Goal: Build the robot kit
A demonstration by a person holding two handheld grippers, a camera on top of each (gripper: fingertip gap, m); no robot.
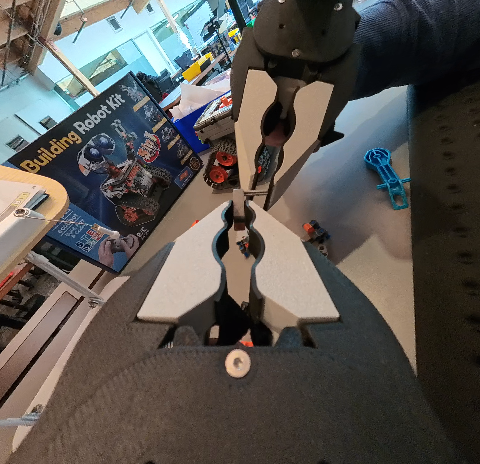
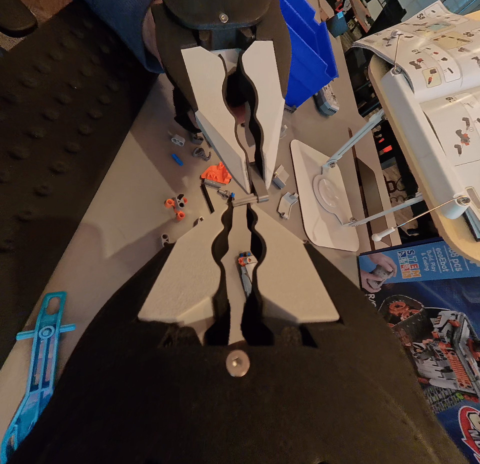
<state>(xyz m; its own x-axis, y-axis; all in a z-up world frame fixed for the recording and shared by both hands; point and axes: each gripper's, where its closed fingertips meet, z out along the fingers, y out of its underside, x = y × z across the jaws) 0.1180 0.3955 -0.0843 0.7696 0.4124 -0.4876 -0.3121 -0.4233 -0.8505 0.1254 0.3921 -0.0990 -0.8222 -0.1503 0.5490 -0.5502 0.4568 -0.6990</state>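
Observation:
In the left wrist view my left gripper point(image 1: 239, 204) is shut on a small grey beam point(image 1: 238, 212) held upright above the table. My right gripper point(image 1: 259, 190) comes in from above, tip to tip with it, and is shut on a thin dark grey pin point(image 1: 255, 191) that meets the top end of the beam. In the right wrist view my right gripper point(image 2: 240, 207) pinches the grey pin point(image 2: 242, 200) crosswise. The left gripper point(image 2: 255, 189) opposite holds the beam point(image 2: 261, 191). Whether the pin sits inside the beam's hole I cannot tell.
A tracked robot model point(image 1: 220, 152) and a blue kit box point(image 1: 104, 165) stand behind. Loose small parts point(image 2: 215, 176) lie on the grey table. A blue plastic tool point(image 2: 39, 347) lies near the black mat point(image 2: 52, 114). A blue bin point(image 2: 306, 49) and a book stand with a booklet point(image 2: 428, 62) are to the right. My two grippers' fingertips are within a few centimetres of each other.

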